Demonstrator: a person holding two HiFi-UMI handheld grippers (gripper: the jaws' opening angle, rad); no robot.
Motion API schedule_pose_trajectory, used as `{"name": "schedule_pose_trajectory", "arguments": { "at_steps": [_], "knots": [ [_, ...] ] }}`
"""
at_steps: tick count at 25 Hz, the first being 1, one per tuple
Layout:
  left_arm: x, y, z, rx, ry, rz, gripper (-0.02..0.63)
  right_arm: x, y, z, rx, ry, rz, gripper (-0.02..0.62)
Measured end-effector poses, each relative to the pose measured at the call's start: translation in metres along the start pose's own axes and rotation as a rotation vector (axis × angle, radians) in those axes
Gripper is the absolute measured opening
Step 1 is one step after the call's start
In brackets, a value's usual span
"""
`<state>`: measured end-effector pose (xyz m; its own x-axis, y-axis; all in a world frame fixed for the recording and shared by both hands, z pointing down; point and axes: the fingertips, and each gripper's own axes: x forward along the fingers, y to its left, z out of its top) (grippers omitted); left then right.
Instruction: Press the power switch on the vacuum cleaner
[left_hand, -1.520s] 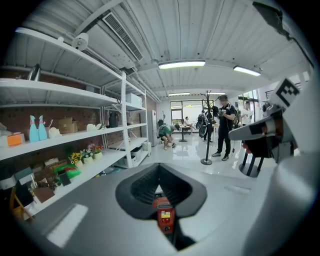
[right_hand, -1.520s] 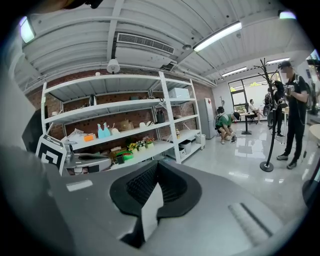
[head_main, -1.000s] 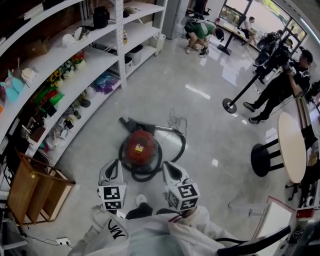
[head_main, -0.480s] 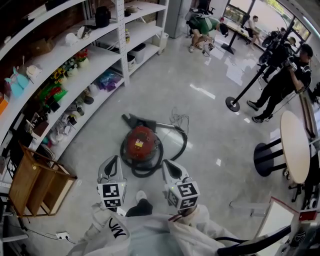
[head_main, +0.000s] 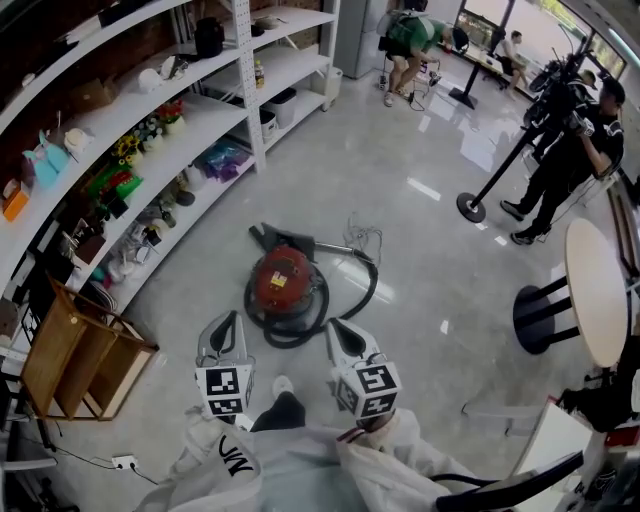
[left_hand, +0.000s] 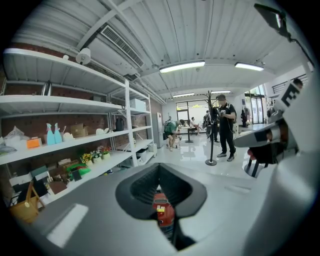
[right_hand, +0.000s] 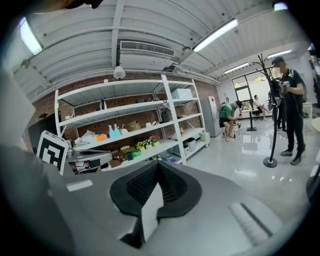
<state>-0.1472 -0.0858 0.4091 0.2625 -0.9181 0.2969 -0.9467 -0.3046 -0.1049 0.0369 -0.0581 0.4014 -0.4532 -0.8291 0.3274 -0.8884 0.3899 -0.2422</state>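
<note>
On the vacuum cleaner (head_main: 284, 282), the power switch is too small to pick out in the head view. In the left gripper view, the left gripper (left_hand: 159, 167) covers all but a red sliver of the machine, seen through the slit below its closed jaws. The round table (head_main: 597, 290) is cut by the right edge, and the person's white sleeves (head_main: 230, 460) run off the bottom edge.

Plastic vacuum cleaner (head_main: 283, 280) — glossy floor (head_main: 430, 250)

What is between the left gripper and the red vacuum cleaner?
From the left gripper, the head view shows bare floor, then the black hose looped around the vacuum cleaner.
</note>
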Motion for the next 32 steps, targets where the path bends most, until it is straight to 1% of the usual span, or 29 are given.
{"name": "schedule_pose_trajectory", "arguments": {
  "at_steps": [10, 22, 32],
  "knots": [
    [-0.027, -0.022, -0.001, -0.005, -0.013, 0.023, 0.000, -0.031, 0.000, -0.005, -0.014, -0.023, 0.026, 0.002],
    [-0.062, -0.059, 0.002, 0.002, -0.051, 0.022, 0.000, -0.077, 0.001, -0.019, -0.033, -0.039, 0.045, 0.002],
    [-0.097, -0.075, -0.003, 0.002, -0.067, 0.058, 0.000, -0.106, 0.008, -0.026, -0.050, -0.062, 0.077, 0.002]
  ]
}}
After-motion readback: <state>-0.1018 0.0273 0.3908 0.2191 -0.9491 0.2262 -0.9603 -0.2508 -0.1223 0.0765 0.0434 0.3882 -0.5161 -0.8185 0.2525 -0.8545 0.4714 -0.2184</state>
